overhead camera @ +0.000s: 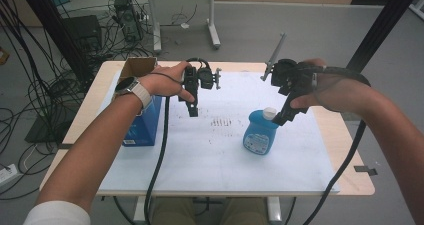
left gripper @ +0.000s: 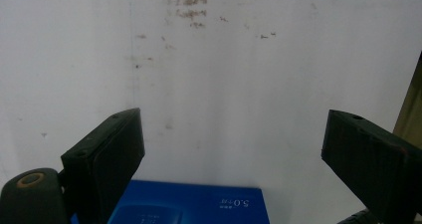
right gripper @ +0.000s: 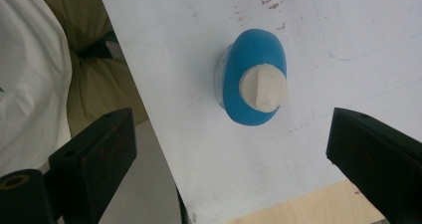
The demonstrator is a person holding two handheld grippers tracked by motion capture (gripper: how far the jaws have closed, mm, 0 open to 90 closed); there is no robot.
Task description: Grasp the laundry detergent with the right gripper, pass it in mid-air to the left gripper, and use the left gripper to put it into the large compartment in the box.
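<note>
A blue bottle (overhead camera: 260, 135) with a white cap (overhead camera: 270, 113) stands upright on the white sheet (overhead camera: 215, 160), right of the middle. My right gripper (overhead camera: 279, 119) hangs just above and to the right of the cap, pointing down. In the right gripper view its jaws stand wide apart, with the bottle (right gripper: 254, 59) and its cap (right gripper: 263, 87) below and between them, untouched; the right gripper (right gripper: 234, 115) is open. My left gripper (overhead camera: 193, 110) hovers over the sheet left of the middle, and its jaws in the left gripper view (left gripper: 234, 119) are open with nothing between them.
A blue box (overhead camera: 142, 127) lies at the sheet's left edge, under my left forearm, with an open cardboard box (overhead camera: 138, 65) behind it. The blue box (left gripper: 199, 204) lies below the left jaws. Bare wooden tabletop (overhead camera: 350, 150) rims the sheet. Cables trail over the front edge.
</note>
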